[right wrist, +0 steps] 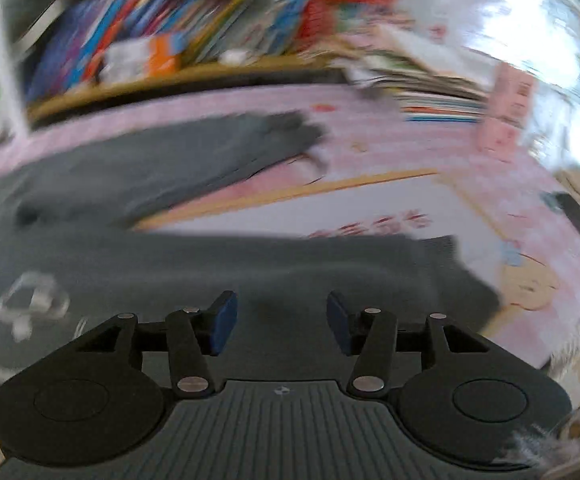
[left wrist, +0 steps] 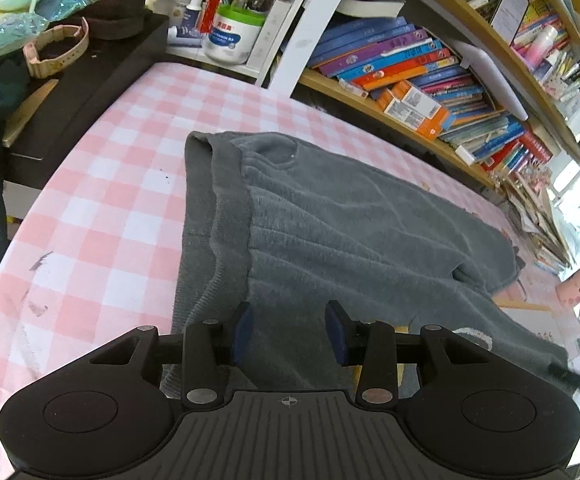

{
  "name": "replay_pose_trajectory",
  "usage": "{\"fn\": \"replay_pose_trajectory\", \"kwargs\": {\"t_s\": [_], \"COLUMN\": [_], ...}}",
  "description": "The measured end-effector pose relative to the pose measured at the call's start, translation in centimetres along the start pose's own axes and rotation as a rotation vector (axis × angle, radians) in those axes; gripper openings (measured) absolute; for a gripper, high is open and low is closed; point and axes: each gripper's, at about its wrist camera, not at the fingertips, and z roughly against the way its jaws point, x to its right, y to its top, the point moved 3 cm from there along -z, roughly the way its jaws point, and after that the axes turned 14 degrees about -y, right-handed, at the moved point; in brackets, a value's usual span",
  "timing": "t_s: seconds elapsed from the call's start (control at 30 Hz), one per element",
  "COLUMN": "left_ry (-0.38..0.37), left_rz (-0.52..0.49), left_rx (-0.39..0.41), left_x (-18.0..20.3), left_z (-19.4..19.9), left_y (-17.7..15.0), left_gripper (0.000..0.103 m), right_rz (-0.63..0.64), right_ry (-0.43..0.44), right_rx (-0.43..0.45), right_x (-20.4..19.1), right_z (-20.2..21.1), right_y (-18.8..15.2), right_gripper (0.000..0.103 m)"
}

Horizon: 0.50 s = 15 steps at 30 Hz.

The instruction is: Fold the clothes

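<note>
We see a grey fleece garment [left wrist: 350, 216] spread flat on a table covered by a pink-and-white checked cloth [left wrist: 102, 184]. In the left wrist view its ribbed band [left wrist: 230, 216] runs along the garment's left edge, folded over the fleece, and a white printed mark [left wrist: 476, 334] shows on the fabric near the lower right. The garment fills the middle of the table and reaches down under our left gripper [left wrist: 290, 330].

Our left gripper hangs over the near part of the garment with its blue pads [left wrist: 243, 332] set apart; grey fabric shows in the gap, but we see neither pad pressing on it.

The right wrist view is badly smeared by motion blur. Even so, we can make out our right gripper [right wrist: 282, 322] over the same grey fabric [right wrist: 250, 264], its blue pads [right wrist: 223, 322] standing apart with nothing pinched. A white print [right wrist: 26, 312] shows on the cloth at the left of this view, and beyond the garment's edge lies pale paper or card [right wrist: 330, 208], too blurred for us to identify.

Around the table, a wooden bookshelf [left wrist: 430, 80] packed with colourful books runs along the far side. At the far left corner stands a white tub with a green lid [left wrist: 234, 34] stuffed with pens, and beside it a black surface [left wrist: 90, 76] carrying a pale watch strap [left wrist: 56, 50].
</note>
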Motion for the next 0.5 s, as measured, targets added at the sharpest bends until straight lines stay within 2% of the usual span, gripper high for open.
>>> {"fn": "replay_pose_trajectory", "kwargs": {"t_s": [0.07,0.2,0.4,0.5], "left_ry": [-0.013,-0.038,-0.017,-0.019], "left_rz": [0.022,0.060,0.113,0.080], "left_rx": [0.011,0.033,0.011,-0.003], "left_x": [-0.3,-1.0,-2.5,-1.8], "left_z": [0.4,1.3,1.1,0.6], "left_y": [0.0,-0.3,-0.9,-0.5], "left_gripper": [0.038,0.038,0.038,0.038], "right_rz": [0.027,-0.015,-0.019,-0.012], "right_ry": [0.003,-0.002,0.029,0.035], "right_rx": [-0.029,-0.079,-0.094,-0.101], "right_x": [-0.6,-0.4,0.1,0.1], "right_z": [-0.2,-0.9,-1.6,-2.0], "right_y": [-0.7,-1.6,-1.4,-1.1], "right_gripper": [0.050,0.070,0.082,0.086]}}
